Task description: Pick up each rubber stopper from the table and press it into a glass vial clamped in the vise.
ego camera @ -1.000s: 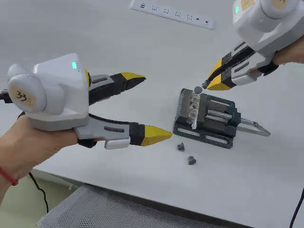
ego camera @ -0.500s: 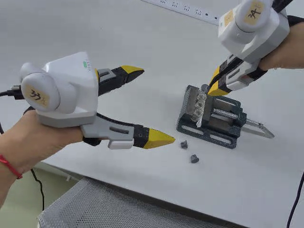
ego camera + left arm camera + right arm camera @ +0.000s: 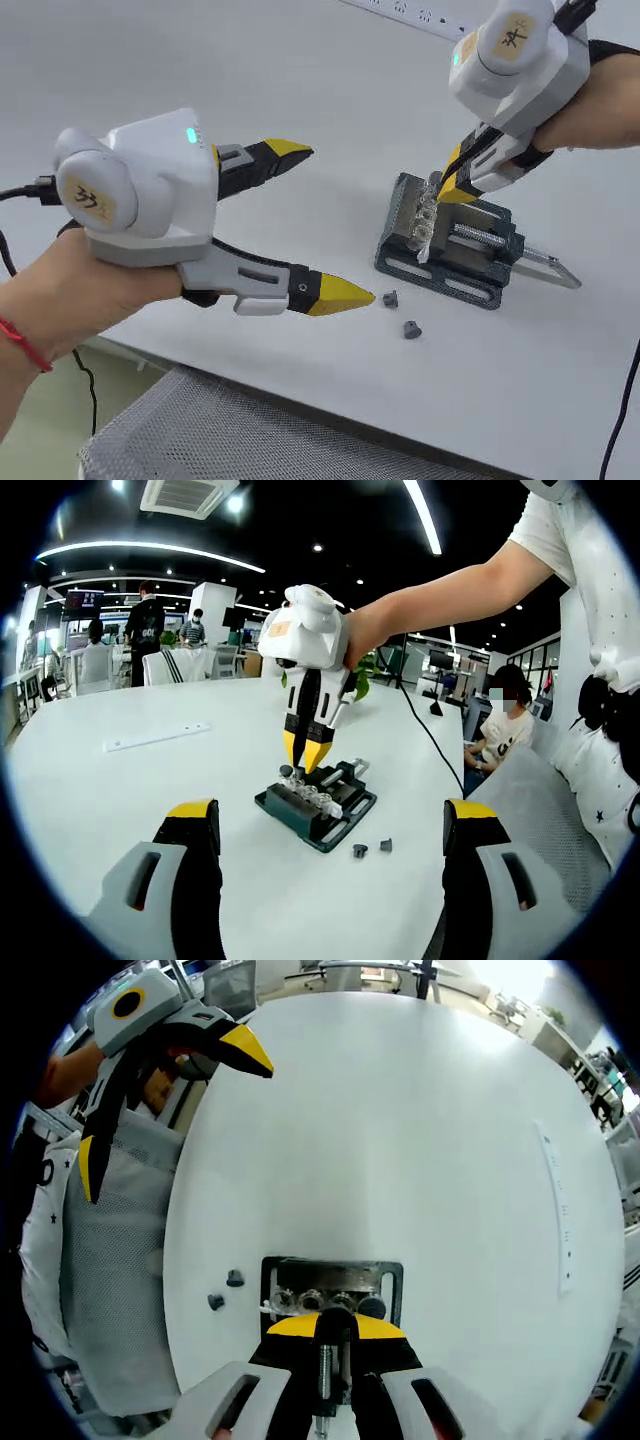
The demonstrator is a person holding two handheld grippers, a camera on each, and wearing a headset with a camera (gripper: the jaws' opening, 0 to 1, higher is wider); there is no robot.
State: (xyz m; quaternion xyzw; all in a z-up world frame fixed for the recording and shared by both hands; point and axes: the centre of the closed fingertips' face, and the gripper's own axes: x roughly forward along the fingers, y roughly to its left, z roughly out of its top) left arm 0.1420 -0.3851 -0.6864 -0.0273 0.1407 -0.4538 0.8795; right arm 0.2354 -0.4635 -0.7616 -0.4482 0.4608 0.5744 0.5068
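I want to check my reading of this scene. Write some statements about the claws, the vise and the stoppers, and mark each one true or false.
1. The right claw grips a rubber stopper at the vials clamped in the vise. True.
2. Three loose stoppers lie on the table beside the vise. False: there are two.
3. The left claw is wide open and holds nothing. True.
4. The left claw touches the vise. False: it is held apart from it.
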